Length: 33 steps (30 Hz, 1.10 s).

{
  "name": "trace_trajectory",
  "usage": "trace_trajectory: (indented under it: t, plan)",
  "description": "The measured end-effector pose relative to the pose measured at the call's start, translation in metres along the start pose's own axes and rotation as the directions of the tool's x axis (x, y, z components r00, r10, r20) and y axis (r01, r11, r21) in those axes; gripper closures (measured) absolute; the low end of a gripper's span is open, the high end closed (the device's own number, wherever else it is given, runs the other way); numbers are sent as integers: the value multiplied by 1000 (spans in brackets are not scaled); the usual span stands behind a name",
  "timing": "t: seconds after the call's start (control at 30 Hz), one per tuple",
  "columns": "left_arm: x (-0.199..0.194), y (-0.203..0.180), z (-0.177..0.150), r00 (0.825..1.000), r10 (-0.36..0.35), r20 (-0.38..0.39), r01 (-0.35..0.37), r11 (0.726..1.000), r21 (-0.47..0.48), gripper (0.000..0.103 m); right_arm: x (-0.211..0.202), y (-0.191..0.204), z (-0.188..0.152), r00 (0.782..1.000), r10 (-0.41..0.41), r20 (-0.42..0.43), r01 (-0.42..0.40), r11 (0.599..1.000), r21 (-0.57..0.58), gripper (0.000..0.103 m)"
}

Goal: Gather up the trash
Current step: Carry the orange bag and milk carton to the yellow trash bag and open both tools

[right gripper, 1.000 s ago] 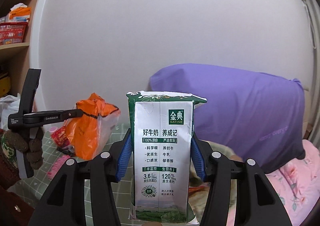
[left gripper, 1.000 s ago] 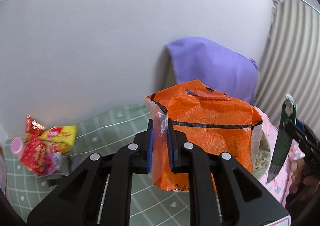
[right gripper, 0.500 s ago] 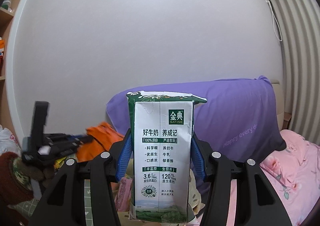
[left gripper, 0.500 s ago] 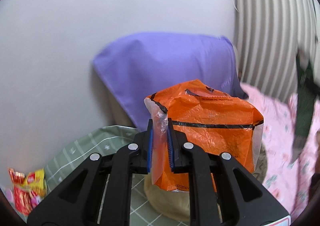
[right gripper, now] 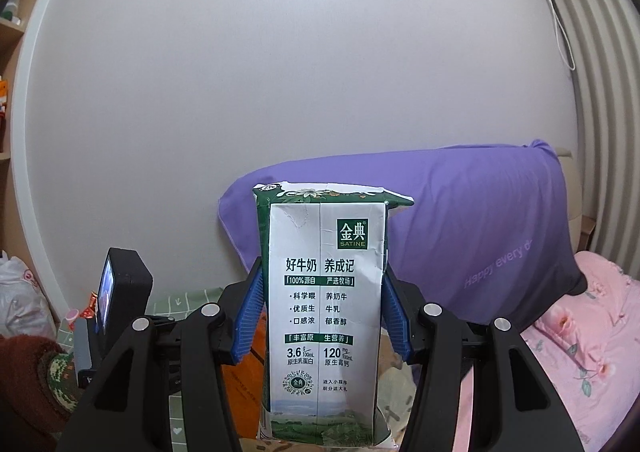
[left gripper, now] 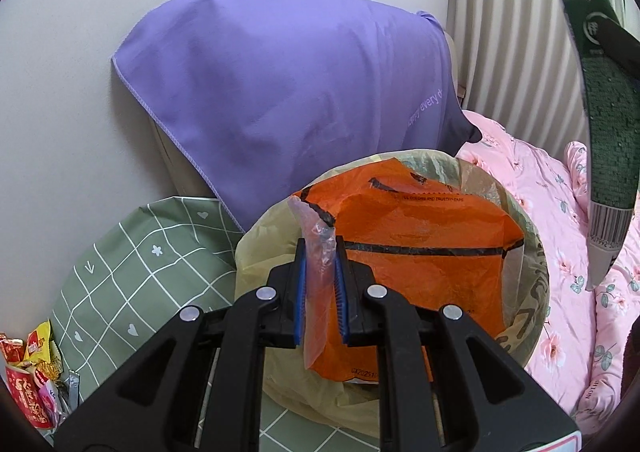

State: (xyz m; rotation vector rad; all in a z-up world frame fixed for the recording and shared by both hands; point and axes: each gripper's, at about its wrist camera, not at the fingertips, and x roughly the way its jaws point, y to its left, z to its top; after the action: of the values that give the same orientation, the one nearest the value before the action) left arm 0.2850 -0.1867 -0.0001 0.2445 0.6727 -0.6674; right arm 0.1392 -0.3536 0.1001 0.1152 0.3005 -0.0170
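Snack wrappers point(left gripper: 28, 380) piled far left on the green mat point(left gripper: 132, 276). Left gripper point(left gripper: 320, 292) pinching an orange bag point(left gripper: 420, 252) right over the lined bin point(left gripper: 528, 292). Right gripper point(right gripper: 322, 316) clamped around an upright milk carton point(right gripper: 324, 316).

Swung away from the snack wrappers point(left gripper: 30, 380), now at the lower left edge of the left wrist frame. Now over the lined bin point(left gripper: 524, 252), orange bag point(left gripper: 420, 252) hanging above its mouth. Milk carton point(left gripper: 600, 131) risen to the upper right.
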Motion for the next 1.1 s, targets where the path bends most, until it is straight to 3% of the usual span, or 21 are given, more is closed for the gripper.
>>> trace_trajectory:
  t: [0.3,0.4,0.57,0.87,1.1]
  plan:
    - [3,39,-3,998,-65,-10,63,986,-153,91,47,11,4,989,148,9,-148,988,38,53]
    - [5,42,-5,993,-118,-18,113,978,-174,91,75,3,-10,983,181,-37,-177,981,79,53]
    - [7,36,-12,981,-192,-38,183,968,-174,91,106,-17,-49,973,123,-193,-106,990,98,53]
    - [15,20,-10,974,-222,-50,212,966,-147,90,87,-33,-75,969,57,-241,-44,997,59,53]
    - [14,25,-4,983,-182,-36,174,973,-153,90,77,-26,-61,974,78,-213,-60,994,91,53]
